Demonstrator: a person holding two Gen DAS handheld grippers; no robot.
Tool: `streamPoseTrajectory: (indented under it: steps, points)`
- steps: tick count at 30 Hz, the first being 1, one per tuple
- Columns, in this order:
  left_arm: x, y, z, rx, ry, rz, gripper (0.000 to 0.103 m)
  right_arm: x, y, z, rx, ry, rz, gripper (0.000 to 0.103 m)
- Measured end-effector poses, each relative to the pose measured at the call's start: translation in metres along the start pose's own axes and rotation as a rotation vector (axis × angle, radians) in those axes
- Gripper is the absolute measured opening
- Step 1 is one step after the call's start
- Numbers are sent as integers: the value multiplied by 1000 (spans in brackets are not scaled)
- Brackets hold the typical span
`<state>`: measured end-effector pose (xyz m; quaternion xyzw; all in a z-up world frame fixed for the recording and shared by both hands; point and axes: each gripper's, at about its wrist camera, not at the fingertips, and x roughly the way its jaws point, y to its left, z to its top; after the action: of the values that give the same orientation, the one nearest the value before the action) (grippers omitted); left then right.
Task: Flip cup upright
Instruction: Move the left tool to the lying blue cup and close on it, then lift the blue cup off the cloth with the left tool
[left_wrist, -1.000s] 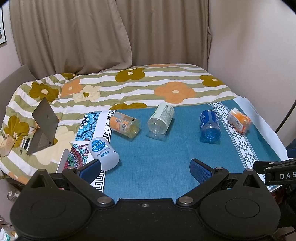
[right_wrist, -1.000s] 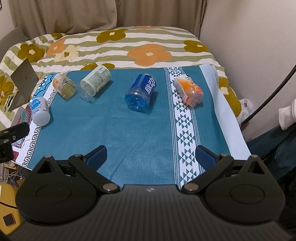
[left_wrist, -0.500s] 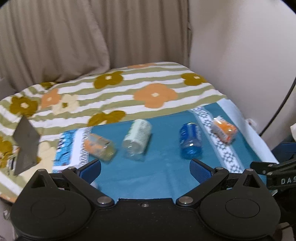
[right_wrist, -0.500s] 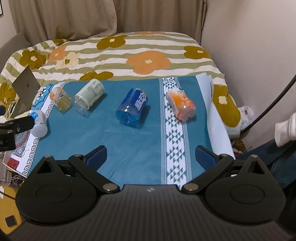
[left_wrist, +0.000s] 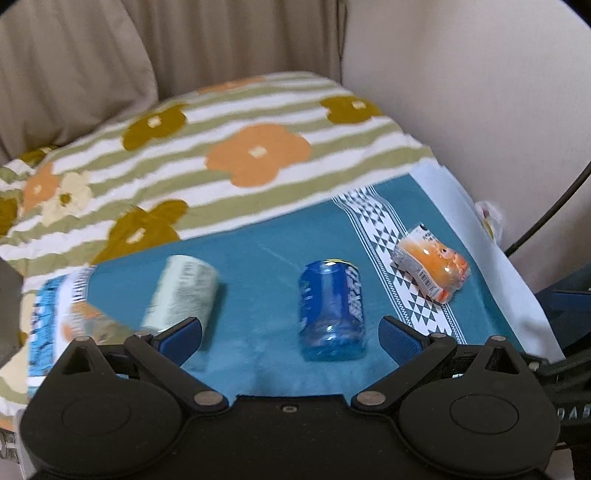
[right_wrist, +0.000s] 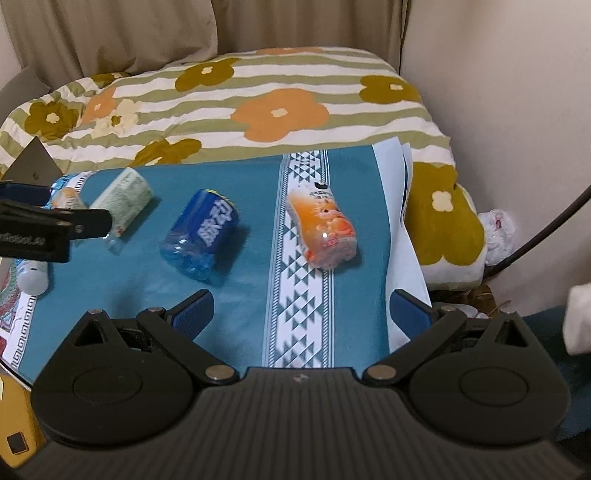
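Observation:
Several cups lie on their sides on a teal cloth (left_wrist: 258, 251). A blue cup (left_wrist: 332, 314) lies just ahead of my left gripper (left_wrist: 291, 336), which is open and empty. It also shows in the right wrist view (right_wrist: 201, 236). An orange cup (right_wrist: 323, 230) lies on the white patterned stripe, ahead of my open, empty right gripper (right_wrist: 303, 314); it shows in the left wrist view (left_wrist: 430, 267) too. A pale green cup (left_wrist: 183, 295) lies left of the blue one. A small orange-labelled cup (right_wrist: 66, 197) and a white cup (right_wrist: 31, 275) lie at the far left.
The cloth lies on a bed with a striped floral quilt (right_wrist: 229, 99). A wall (right_wrist: 509, 110) stands close on the right and curtains (right_wrist: 147, 33) at the back. A grey laptop (right_wrist: 33, 162) sits at the left. The left gripper's body (right_wrist: 48, 229) reaches in from the left.
My left gripper has swung right and closer, from the white cup to the blue cup. My right gripper has moved right and forward toward the orange cup. Both stay open.

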<state>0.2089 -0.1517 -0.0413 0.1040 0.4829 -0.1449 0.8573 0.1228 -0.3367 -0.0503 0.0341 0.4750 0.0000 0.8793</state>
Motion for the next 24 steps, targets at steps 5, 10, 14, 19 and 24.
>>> streamPoseTrajectory:
  steps: [5, 10, 14, 19, 24]
  points:
    - [45, -17, 17, 25, 75, -12, 102, 29, -11, 3, -28, 21, 5, 103]
    - [81, -26, 25, 31, 147, -18, 96, 49, -12, 0, -66, 40, 29, 103]
    - [101, -29, 24, 30, 197, -20, 92, 61, -10, -4, -118, 49, 47, 103]
    - [118, -29, 22, 19, 247, -20, 74, 74, -7, -8, -155, 67, 73, 103]
    - [122, -27, 20, -9, 254, -37, 67, 80, -9, -6, -158, 72, 94, 103]
